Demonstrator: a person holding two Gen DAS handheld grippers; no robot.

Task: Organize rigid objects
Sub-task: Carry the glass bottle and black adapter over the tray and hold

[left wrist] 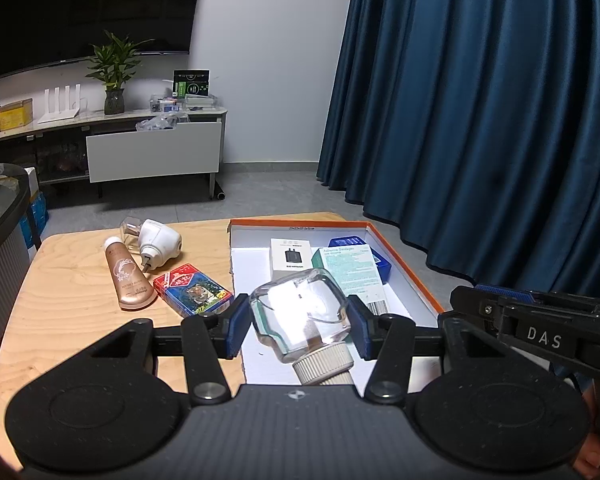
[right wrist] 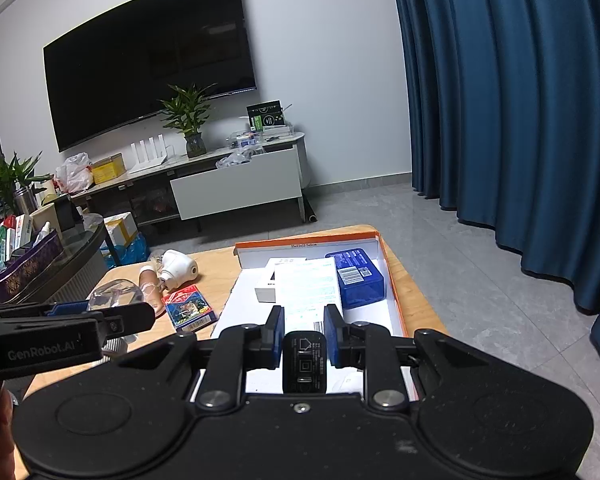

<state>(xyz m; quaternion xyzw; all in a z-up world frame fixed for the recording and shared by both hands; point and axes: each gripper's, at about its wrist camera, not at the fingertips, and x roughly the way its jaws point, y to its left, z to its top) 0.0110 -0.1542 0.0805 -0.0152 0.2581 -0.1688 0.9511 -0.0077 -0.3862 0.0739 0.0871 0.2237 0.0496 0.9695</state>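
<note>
My left gripper (left wrist: 298,322) is shut on a clear glass bottle (left wrist: 300,304) with a beige ribbed cap, held above the near end of the orange-rimmed white box (left wrist: 405,265). My right gripper (right wrist: 305,334) is shut on a black charger plug (right wrist: 304,364), also over the box (right wrist: 389,276). In the box lie a white charger carton (left wrist: 291,258), a teal bandage carton (left wrist: 350,270) and a blue case (right wrist: 358,276). On the wooden table (left wrist: 60,280) left of the box lie a rose-gold tube (left wrist: 126,280), a white plug-in device (left wrist: 158,242) and a card pack (left wrist: 192,290).
Dark blue curtains (left wrist: 480,120) hang to the right, beyond grey floor. A TV stand (right wrist: 236,192) with a plant stands against the far wall. A round glass side table (right wrist: 60,256) crowded with items sits left of the wooden table.
</note>
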